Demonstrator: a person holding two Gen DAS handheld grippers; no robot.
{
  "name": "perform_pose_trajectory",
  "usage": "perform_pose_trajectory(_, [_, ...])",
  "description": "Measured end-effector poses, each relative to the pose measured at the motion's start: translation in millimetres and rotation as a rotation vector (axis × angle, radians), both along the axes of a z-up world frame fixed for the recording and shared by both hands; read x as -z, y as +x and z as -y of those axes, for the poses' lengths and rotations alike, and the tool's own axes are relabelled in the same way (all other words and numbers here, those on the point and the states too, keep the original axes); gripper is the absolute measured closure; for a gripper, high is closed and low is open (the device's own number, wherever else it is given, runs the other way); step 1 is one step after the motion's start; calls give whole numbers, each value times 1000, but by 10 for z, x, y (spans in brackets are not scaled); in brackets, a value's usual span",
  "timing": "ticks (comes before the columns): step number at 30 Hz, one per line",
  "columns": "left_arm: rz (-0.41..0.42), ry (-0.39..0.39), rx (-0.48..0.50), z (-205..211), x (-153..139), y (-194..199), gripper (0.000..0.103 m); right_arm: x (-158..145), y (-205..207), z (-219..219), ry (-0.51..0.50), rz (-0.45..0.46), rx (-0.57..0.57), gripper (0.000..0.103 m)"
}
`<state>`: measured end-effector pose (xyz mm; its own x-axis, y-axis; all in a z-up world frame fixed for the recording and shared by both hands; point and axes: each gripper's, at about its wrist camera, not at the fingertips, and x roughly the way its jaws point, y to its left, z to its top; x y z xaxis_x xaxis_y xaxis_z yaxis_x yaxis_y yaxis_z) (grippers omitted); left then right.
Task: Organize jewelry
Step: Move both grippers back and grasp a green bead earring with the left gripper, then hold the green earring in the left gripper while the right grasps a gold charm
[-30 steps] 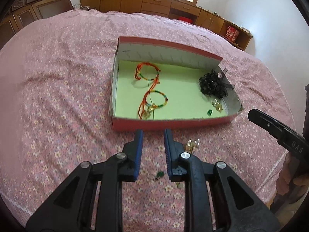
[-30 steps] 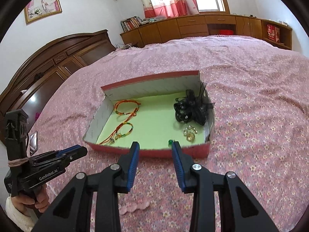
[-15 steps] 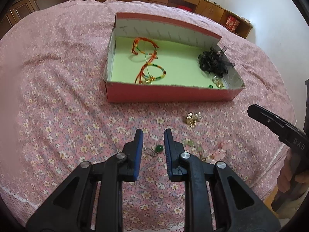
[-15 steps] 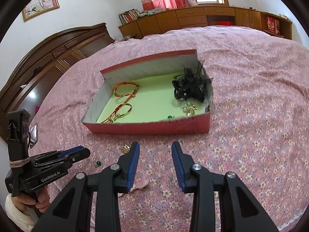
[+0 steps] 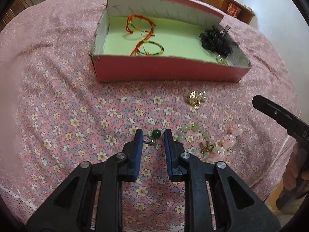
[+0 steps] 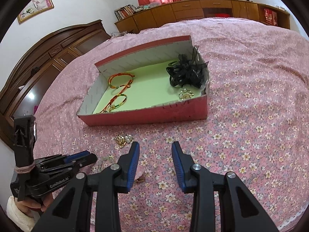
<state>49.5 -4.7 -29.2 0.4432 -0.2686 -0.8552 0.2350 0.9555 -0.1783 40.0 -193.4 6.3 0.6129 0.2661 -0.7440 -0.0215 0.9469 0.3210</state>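
Item: green bead earring [image 5: 156,133], loose on the bed [image 5: 58,104] near its front edge, outside the red box [image 5: 170,71].
My left claw [image 5: 153,135] brackets it, released; right claw [image 6: 155,147] released, idle. Next: clench, lift, carry to box.

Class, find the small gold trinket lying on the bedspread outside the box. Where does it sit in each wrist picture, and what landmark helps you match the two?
Left wrist view: the gold trinket lies right of centre, on the bedspread just in front of the red box.
Right wrist view: the trinket lies left of centre, below the box's front wall.
Shared landmark: the red front wall of the box.
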Motion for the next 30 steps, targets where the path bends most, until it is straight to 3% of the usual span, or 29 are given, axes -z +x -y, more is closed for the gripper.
perform_pose_trajectory(11, [22,43,8,90,118,27,90,91,27,8,4,-25,7,66])
perform_pose_trajectory(13, [26,53,20,133,115,24,98,101,32,0,3,-29,8,66])
perform_pose_trajectory(15, [23,41,29,168,118,24,102,106,38,-13,-1,-31,5,66])
perform_pose_trajectory(30, [83,-54,-27,-90,-173,46,102,66,95,-240,-36,-34,-47,66])
